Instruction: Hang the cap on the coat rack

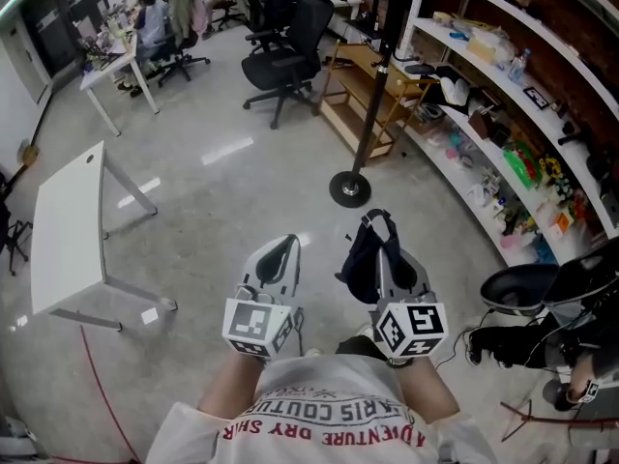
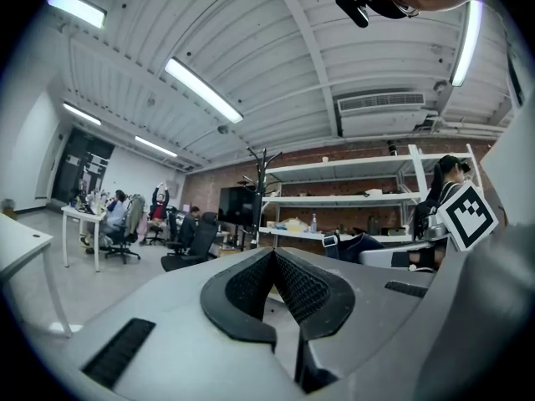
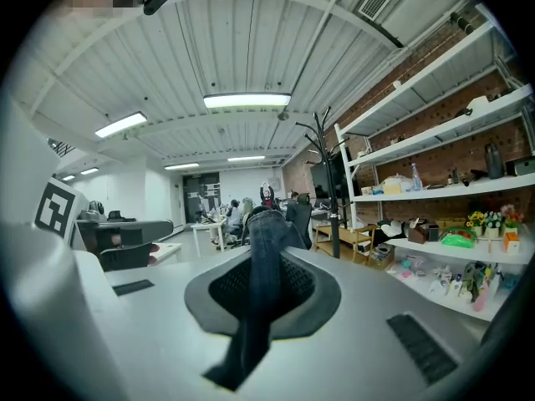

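A dark blue cap (image 1: 360,262) hangs from my right gripper (image 1: 380,222), which is shut on it. In the right gripper view a strip of its fabric (image 3: 264,261) runs out between the pads. The left gripper (image 1: 288,243) is beside it at the same height, and its jaws meet at the tips with nothing between them (image 2: 272,256). The coat rack (image 1: 373,100) is a black pole on a round base (image 1: 350,188), standing on the floor ahead of both grippers. Its hooked top shows in the left gripper view (image 2: 262,172) and the right gripper view (image 3: 323,138).
Long white shelves (image 1: 503,114) full of small items curve along the right. A low wooden shelf (image 1: 360,93) stands behind the rack. There is a white table (image 1: 68,225) at left, black office chairs (image 1: 290,46) beyond, a black chair (image 1: 542,283) at right, and people at far desks.
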Demonstrator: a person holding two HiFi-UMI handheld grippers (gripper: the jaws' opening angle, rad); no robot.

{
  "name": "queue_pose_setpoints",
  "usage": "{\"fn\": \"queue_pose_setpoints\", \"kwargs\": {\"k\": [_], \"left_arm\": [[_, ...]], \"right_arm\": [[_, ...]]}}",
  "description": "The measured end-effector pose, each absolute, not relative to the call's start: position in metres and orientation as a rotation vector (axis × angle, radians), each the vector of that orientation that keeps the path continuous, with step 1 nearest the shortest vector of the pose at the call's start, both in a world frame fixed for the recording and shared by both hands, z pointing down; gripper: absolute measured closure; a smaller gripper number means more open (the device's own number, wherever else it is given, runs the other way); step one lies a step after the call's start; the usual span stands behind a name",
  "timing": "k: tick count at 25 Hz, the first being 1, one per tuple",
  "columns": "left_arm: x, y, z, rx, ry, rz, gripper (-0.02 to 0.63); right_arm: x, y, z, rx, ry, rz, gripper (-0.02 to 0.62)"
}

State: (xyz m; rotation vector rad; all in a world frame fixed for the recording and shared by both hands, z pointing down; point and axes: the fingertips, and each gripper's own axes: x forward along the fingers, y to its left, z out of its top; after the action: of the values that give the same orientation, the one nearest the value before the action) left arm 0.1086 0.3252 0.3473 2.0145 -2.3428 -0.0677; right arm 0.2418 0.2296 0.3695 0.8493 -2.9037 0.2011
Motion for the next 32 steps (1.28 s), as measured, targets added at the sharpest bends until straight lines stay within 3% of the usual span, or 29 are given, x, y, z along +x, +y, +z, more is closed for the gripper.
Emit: {"fn": "queue_pose_setpoints", "kwargs": {"k": [14, 32], "left_arm": [[0.041, 0.296, 0.388, 1.831, -2.389, -0.054, 0.600], [-0.082, 0.061, 0.375, 1.877, -2.383, 0.015, 0.600]], "right_arm": [[0.177, 0.187, 0.400, 0.703, -2.893, 0.260, 0.572], [0.062, -0.046, 0.395, 0.743, -2.937, 0.389, 0.572]]}}
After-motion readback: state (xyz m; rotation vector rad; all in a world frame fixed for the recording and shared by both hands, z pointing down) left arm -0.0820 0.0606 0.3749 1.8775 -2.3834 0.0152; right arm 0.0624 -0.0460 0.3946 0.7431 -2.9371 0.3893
